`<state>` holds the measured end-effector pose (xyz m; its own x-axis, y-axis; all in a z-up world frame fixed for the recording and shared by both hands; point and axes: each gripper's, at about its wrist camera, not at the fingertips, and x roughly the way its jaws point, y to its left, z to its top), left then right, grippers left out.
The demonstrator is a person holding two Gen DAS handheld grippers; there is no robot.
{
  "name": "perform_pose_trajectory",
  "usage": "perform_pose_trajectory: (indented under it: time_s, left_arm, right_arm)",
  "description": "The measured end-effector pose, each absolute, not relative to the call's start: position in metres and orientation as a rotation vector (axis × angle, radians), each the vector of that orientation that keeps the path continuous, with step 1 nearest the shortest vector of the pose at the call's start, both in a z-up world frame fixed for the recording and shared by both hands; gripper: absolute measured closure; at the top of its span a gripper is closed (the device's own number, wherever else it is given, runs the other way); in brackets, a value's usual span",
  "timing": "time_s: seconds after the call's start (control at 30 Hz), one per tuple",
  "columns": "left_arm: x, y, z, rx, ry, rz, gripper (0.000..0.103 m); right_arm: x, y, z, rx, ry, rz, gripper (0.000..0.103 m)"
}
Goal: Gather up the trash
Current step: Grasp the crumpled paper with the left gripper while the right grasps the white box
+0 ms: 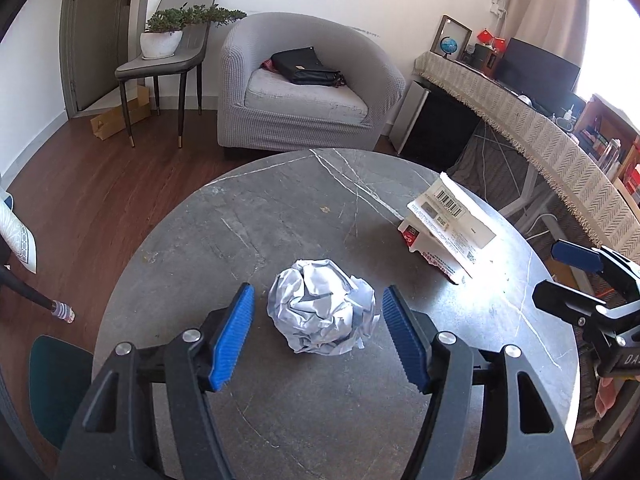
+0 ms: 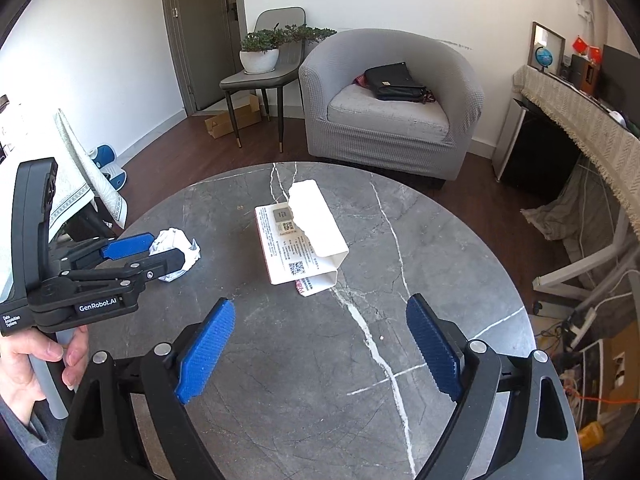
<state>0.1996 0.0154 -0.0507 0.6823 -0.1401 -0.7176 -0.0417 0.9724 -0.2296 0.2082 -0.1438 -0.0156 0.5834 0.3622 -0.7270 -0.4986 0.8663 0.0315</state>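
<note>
Trash is seen in two pieces on the round marble table [image 1: 280, 208]: a crumpled paper ball [image 1: 322, 306] near the middle and a torn, flattened carton [image 2: 300, 240] farther toward the armchair side, lying apart from the ball.

The left gripper [image 1: 318, 338] is held over the table with its jaws spread on either side of the ball; a clear gap is visible between each blue pad and the paper, so nothing is pinched yet. The right gripper [image 2: 320, 344] is held with its jaws spread wide and empty, aimed at the carton but short of it, with bare tabletop lying between the pads.

Several slips can be expected from here. The ball is light and springy, so it could be nudged away or squeezed out sideways if one pad meets it before the other. The carton lies low with a loose raised flap, so only that flap might be caught, and the piece could tear further or swing free when lifted. On the smooth stone it could also be pushed along rather than gripped.

Both grippers are pitched downward toward the tabletop. In the right wrist view the left tool is seen gripped by a hand [image 2: 38, 360] at its handle.
</note>
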Motion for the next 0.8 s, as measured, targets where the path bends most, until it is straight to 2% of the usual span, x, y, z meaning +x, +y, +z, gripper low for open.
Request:
perform_pose_trajectory:
  time_s: [0.03,0.13,0.53,0.73,0.77,0.8]
  left_arm:
    - [0.201,0.016,-0.052,-0.235,0.824,-0.054,0.041]
    - [0.205,0.018,-0.054,-0.247,0.833,-0.052,0.045]
    - [0.205,0.032,-0.054,-0.31,0.827,-0.061,0.05]
    - [0.205,0.035,-0.054,-0.327,0.826,-0.067,0.051]
    - [0.205,0.036,-0.054,-0.329,0.825,-0.069,0.051]
    - [0.204,0.036,-0.053,-0.33,0.825,-0.068,0.051]
  right_arm:
    - [0.213,-0.142,-0.016,-0.195,0.803,0.51,0.015]
    - [0.225,-0.137,-0.02,-0.231,0.801,0.523,0.015]
    - [0.267,-0.118,-0.035,-0.243,0.81,0.579,0.042]
    - [0.281,-0.113,-0.041,-0.219,0.823,0.597,0.063]
    - [0.28,-0.111,-0.04,-0.22,0.818,0.599,0.072]
    - [0.279,-0.109,-0.039,-0.221,0.817,0.604,0.075]
